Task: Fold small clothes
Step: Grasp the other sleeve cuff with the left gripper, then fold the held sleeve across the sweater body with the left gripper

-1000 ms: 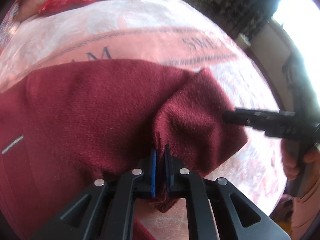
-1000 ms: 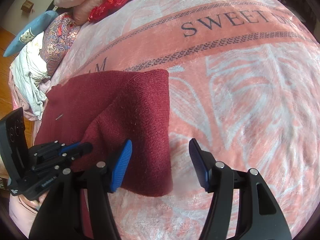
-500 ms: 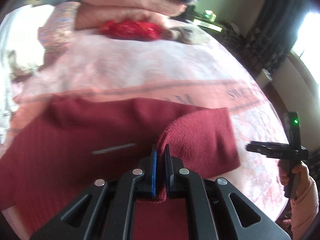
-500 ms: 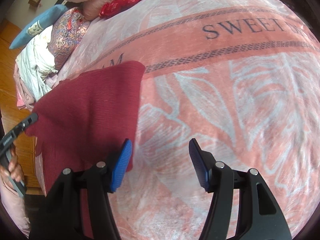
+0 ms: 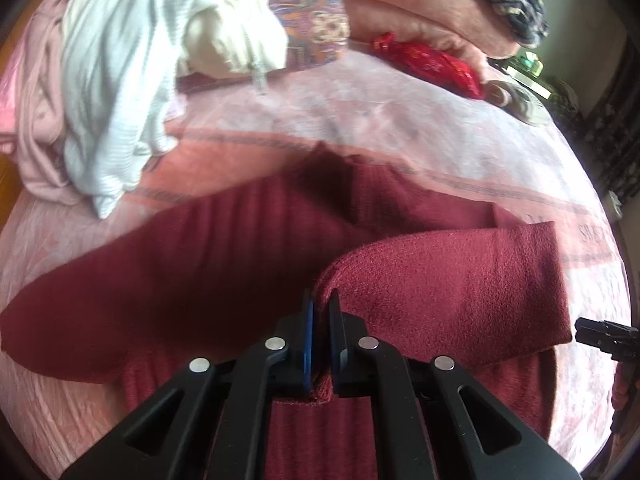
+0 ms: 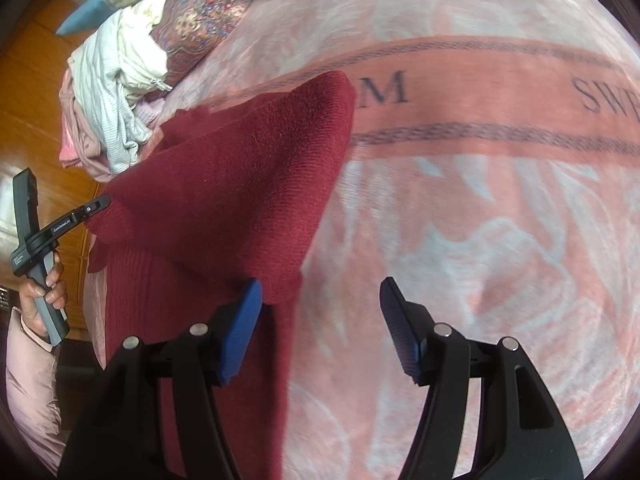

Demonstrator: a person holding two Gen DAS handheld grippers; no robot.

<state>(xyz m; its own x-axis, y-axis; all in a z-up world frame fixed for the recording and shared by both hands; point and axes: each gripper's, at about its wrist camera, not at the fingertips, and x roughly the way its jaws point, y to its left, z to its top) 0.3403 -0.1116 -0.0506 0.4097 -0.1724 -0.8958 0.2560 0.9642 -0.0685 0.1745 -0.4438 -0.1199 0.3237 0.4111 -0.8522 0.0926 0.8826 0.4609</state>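
Note:
A dark red knit garment [image 5: 224, 264] lies on the pink blanket [image 6: 480, 208]. One part of it is doubled over the rest. My left gripper [image 5: 320, 312] is shut on the edge of that folded flap, holding it slightly raised. In the right wrist view the left gripper [image 6: 96, 204] pinches the flap's far-left corner, with a person's hand [image 6: 40, 292] on its handle. My right gripper [image 6: 320, 296] is open above the blanket, nothing between its pads. Its left finger [image 6: 240, 328] hangs over the garment's [image 6: 240, 184] right edge. The right gripper's tip [image 5: 600, 340] shows at the left wrist view's far right.
A heap of white and pale pink clothes [image 5: 116, 80] sits at the blanket's far-left edge, beside a patterned pillow [image 5: 312, 20]. A red cloth bundle [image 5: 432, 60] and folded pink bedding [image 5: 420, 4] lie beyond. Wooden floor [image 6: 36, 104] shows left of the bed.
My left gripper has carried the pinched flap leftward over the garment, towards the clothes heap. The right gripper stayed open and ended beside the garment's right edge.

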